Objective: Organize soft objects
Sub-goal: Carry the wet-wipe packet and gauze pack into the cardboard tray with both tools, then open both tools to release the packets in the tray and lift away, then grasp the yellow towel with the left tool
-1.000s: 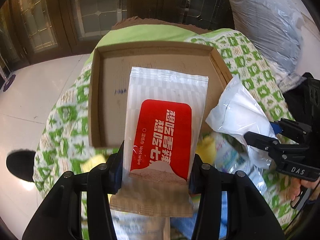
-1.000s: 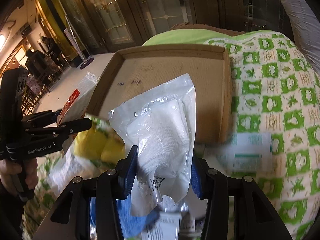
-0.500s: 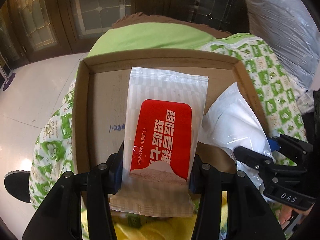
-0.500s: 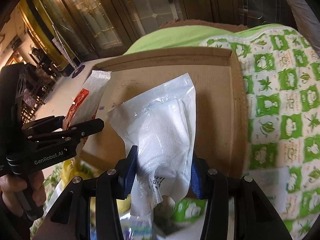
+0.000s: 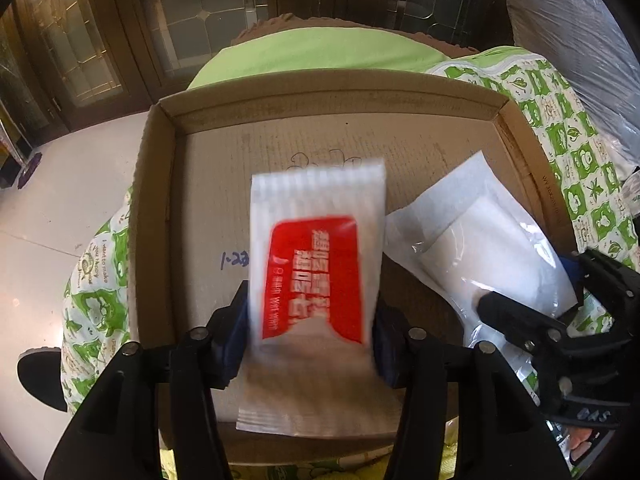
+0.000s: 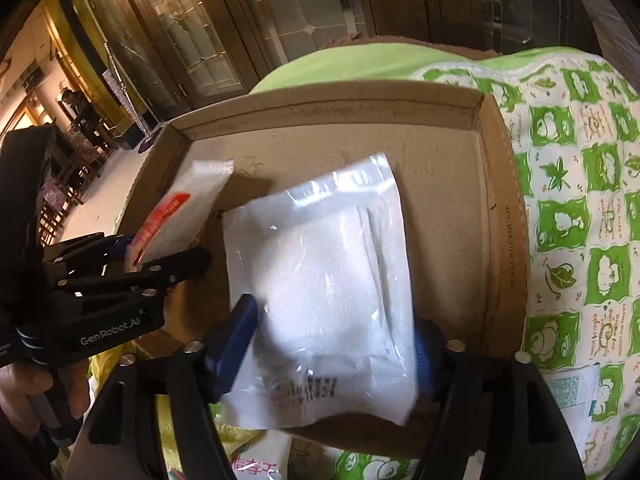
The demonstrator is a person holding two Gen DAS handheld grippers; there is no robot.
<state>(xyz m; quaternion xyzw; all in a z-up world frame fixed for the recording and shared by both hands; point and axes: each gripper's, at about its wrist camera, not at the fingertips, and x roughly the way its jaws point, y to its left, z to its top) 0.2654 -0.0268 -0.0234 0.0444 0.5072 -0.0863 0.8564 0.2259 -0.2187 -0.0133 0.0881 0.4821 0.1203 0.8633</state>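
A shallow cardboard tray (image 5: 160, 216) lies on a green-and-white patterned cloth. My left gripper (image 5: 308, 344) has opened; the white wet-wipe packet with a red label (image 5: 316, 276) is blurred between the spread fingers, dropping over the tray floor. My right gripper (image 6: 332, 340) has also opened wide; the clear bag of white folded cloth (image 6: 324, 288) lies loose between its fingers, over the tray (image 6: 500, 240). The clear bag also shows in the left wrist view (image 5: 484, 248), and the wipe packet in the right wrist view (image 6: 176, 220).
The patterned cloth (image 6: 580, 200) covers a round table with a plain green cloth (image 5: 320, 56) at the far side. More packets and a yellow item (image 6: 248, 444) lie near the tray's near edge. A large plastic-wrapped bundle (image 5: 572, 40) stands right. White floor (image 5: 60, 200) lies left.
Both grippers moved forward over the tray, then both opened. The wipe packet and the clear bag have come loose and are dropping into the tray.
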